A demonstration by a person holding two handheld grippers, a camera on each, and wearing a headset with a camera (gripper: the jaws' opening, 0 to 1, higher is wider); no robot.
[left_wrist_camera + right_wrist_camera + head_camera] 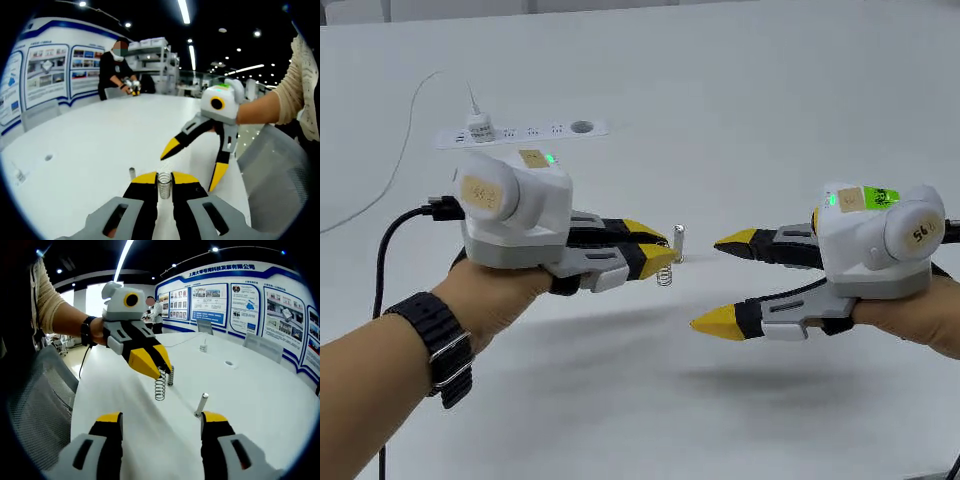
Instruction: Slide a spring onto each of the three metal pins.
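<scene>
My left gripper (663,250) is shut on a small steel spring (665,273), which hangs from its yellow tips above the white table (640,420). The spring (164,185) stands upright between the jaws (164,176). A bare metal pin (678,241) stands just beyond the tips, also seen as the pin (132,173) and the pin (201,404). My right gripper (723,283) hovers open to the right, facing the left one, with nothing between its jaws (161,419). From there the held spring (160,385) dangles below the left gripper (150,362), with a second coiled piece (171,375) upright close behind it.
A white power strip (520,133) with a plugged charger lies at the back left, and its black cable (395,240) trails off the left gripper. A person (116,67) works with grippers at the table's far end. A grey mesh chair (280,170) stands beside the table.
</scene>
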